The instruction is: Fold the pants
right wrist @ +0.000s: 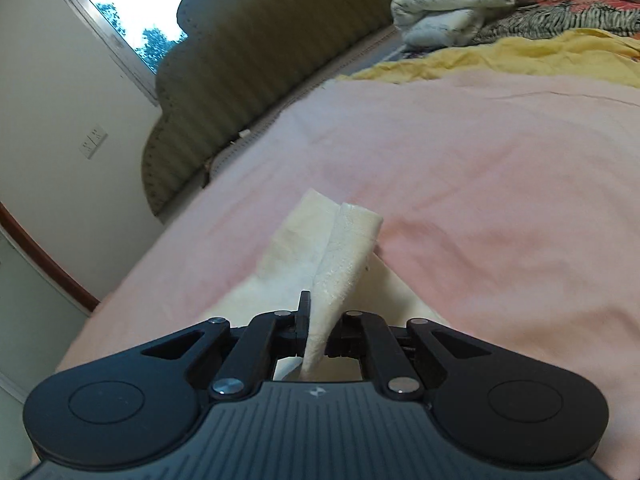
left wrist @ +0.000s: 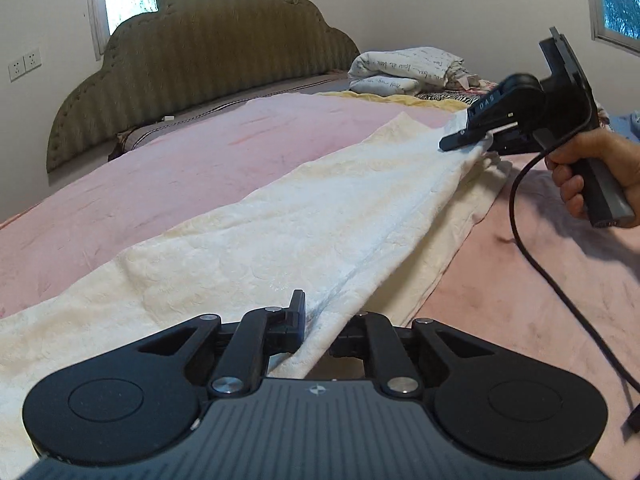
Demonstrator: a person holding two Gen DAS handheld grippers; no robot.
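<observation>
The cream-white pants (left wrist: 280,220) lie stretched along the pink bedspread (left wrist: 180,160). My left gripper (left wrist: 318,320) is shut on one end of the pants, lifting the top edge. My right gripper (left wrist: 476,144) shows at the far right in the left wrist view, held by a hand, shut on the other end. In the right wrist view my right gripper (right wrist: 318,320) pinches a fold of the pants (right wrist: 340,248), whose end hangs over the pink bedspread (right wrist: 480,180).
A green padded headboard (left wrist: 200,60) stands at the far side. Folded white bedding (left wrist: 408,68), a yellow cloth (right wrist: 520,56) and patterned fabric (right wrist: 580,12) lie at the far right. A black cable (left wrist: 532,240) trails from the right gripper.
</observation>
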